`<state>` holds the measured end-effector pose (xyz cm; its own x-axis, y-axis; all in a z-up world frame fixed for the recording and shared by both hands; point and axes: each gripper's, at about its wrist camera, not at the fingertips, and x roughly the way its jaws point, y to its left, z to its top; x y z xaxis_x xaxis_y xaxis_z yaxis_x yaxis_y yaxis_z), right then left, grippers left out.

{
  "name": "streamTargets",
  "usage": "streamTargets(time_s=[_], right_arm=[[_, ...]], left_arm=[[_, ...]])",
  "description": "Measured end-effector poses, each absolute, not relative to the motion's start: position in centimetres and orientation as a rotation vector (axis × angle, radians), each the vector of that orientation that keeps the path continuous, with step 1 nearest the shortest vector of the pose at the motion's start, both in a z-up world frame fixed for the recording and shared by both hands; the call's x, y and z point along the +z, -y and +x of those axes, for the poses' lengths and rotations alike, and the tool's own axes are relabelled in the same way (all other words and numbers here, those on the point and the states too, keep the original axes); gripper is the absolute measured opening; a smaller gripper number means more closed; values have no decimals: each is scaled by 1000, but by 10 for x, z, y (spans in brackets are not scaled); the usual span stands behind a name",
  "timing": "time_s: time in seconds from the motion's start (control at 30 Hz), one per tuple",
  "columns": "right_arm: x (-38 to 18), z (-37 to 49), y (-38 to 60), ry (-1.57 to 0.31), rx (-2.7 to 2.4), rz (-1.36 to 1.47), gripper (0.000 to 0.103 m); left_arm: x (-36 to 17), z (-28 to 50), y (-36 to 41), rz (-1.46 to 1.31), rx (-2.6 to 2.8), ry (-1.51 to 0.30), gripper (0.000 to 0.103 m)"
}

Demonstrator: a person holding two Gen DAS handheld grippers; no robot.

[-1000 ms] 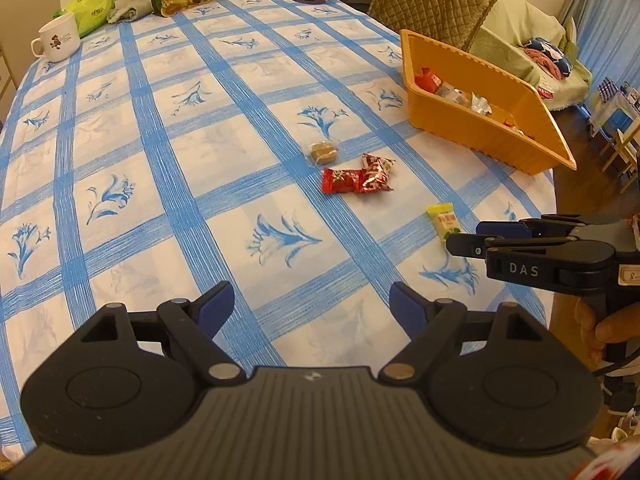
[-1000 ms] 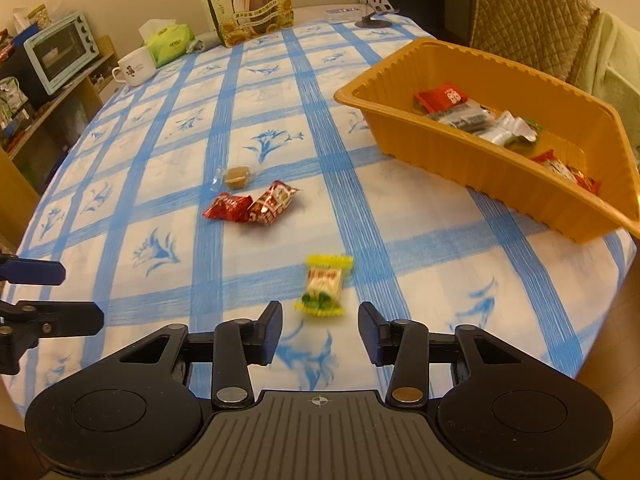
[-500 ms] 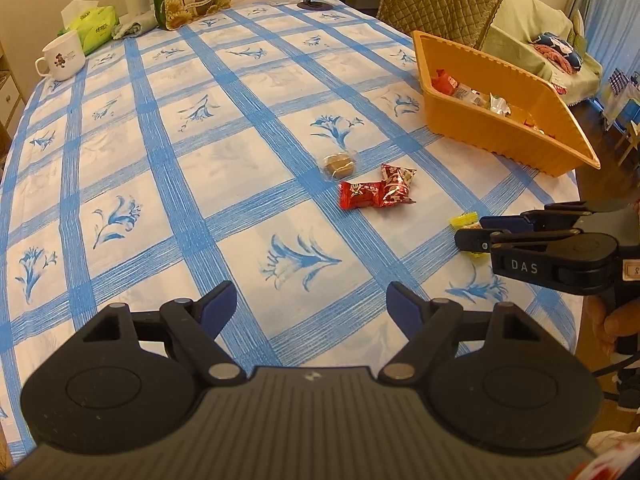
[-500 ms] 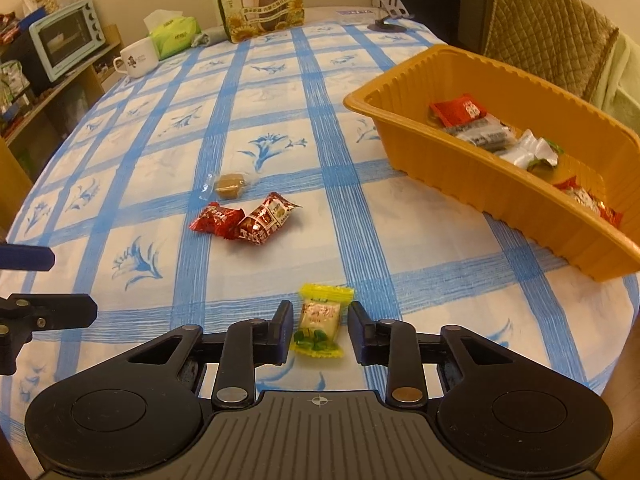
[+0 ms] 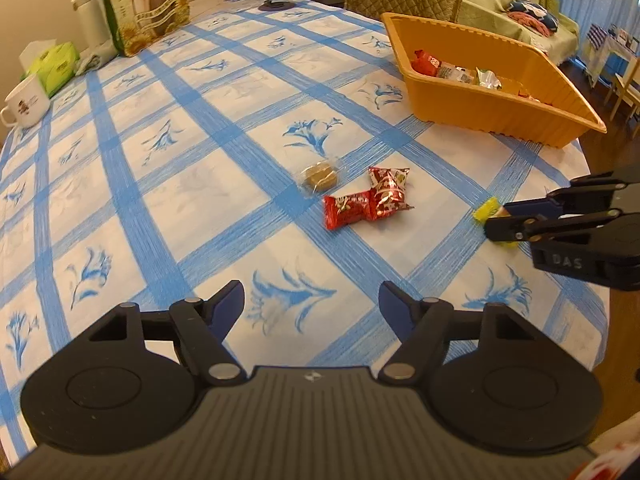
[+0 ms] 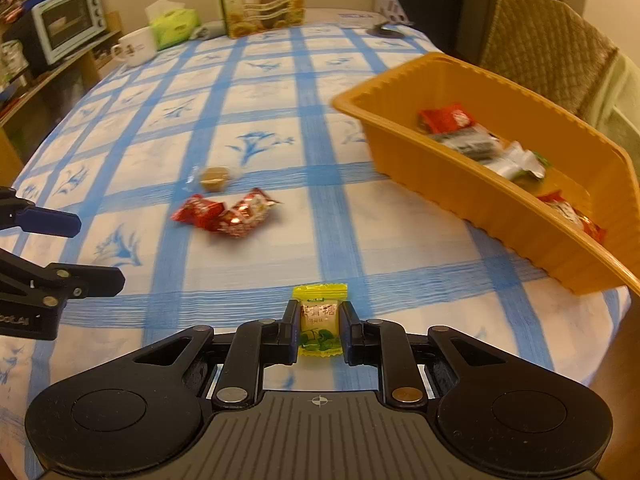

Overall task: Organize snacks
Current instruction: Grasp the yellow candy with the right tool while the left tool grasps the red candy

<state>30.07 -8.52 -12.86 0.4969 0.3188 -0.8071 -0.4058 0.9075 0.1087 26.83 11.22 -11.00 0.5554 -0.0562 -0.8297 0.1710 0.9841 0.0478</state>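
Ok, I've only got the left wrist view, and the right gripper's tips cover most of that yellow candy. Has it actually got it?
Observer: Yes. The right wrist view shows the right gripper with both jaws pressed on the sides of the yellow candy; they have just been closing on it.
Operator: Which way does it lie?
Observer: Lengthwise between the jaws, one crimped end poking out past the tips.
Operator: Anything off the table I can't see?
Observer: A pale blue toaster oven on a shelf.

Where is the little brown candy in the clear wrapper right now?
In the left wrist view, the brown candy lies mid-table on the tablecloth, just up-left of the two red candies.
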Motion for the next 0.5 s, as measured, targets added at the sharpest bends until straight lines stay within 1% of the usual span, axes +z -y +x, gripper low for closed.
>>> streamTargets(time_s=[0.13, 0.17, 0.2, 0.43, 0.5], right_arm=[[-128, 305, 99, -962, 399, -76, 21], [-128, 306, 103, -963, 389, -71, 21], [-128, 306, 106, -965, 380, -65, 21], [-129, 308, 126, -973, 332, -25, 21], [-128, 309, 130, -974, 324, -17, 21]], left_arm=[[-116, 285, -104, 189, -164, -955, 65], [-118, 289, -102, 206, -173, -950, 62], [-119, 293, -99, 225, -179, -946, 58], [-125, 309, -81, 352, -218, -898, 45], [-127, 312, -77, 373, -229, -894, 39]])
